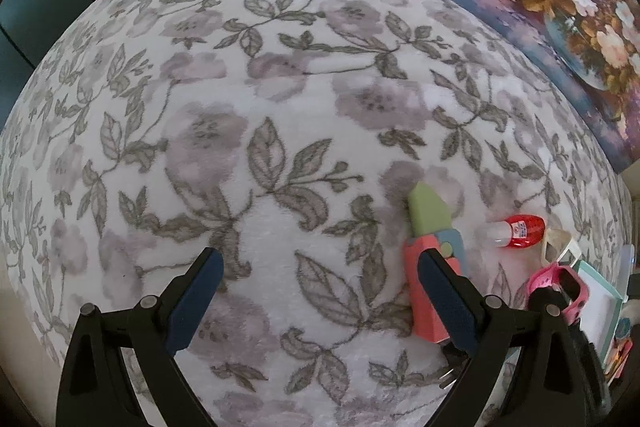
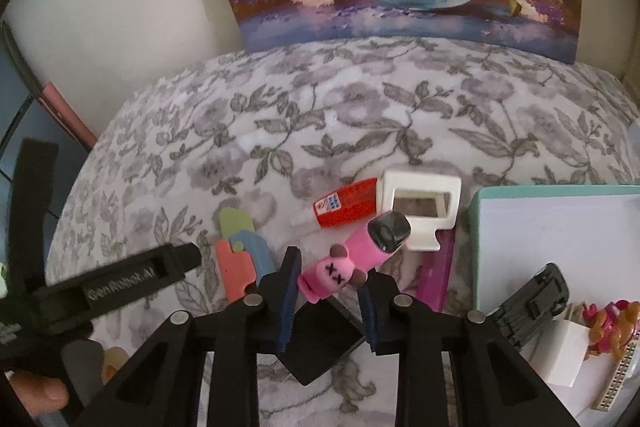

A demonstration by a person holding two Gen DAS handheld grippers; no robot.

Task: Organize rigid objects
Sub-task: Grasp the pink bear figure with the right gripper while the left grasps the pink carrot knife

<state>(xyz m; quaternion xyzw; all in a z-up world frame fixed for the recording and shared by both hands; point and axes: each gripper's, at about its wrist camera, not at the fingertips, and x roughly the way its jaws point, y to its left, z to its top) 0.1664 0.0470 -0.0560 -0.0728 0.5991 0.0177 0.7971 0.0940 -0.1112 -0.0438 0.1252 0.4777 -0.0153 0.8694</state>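
A floral-patterned cloth (image 2: 360, 115) is seen from above through two wrist views. The right tongs (image 2: 330, 281) are pinched on a pink bear-faced toy with a black cap (image 2: 356, 255), gripped only at its face end, the capped end jutting forward beyond the pads. The toy appears lifted off the cloth, though this cannot be confirmed. Just ahead lie a red bottle (image 2: 348, 207) and a white magnifier (image 2: 420, 207); a teal-rimmed tray (image 2: 478, 247) sits to the right.

The left tongs (image 1: 320, 287) are spread wide and empty, a pink, blue and green toy knife (image 1: 430, 255) beside their right finger. With so shallow a grip, the toy could pivot or slip out.
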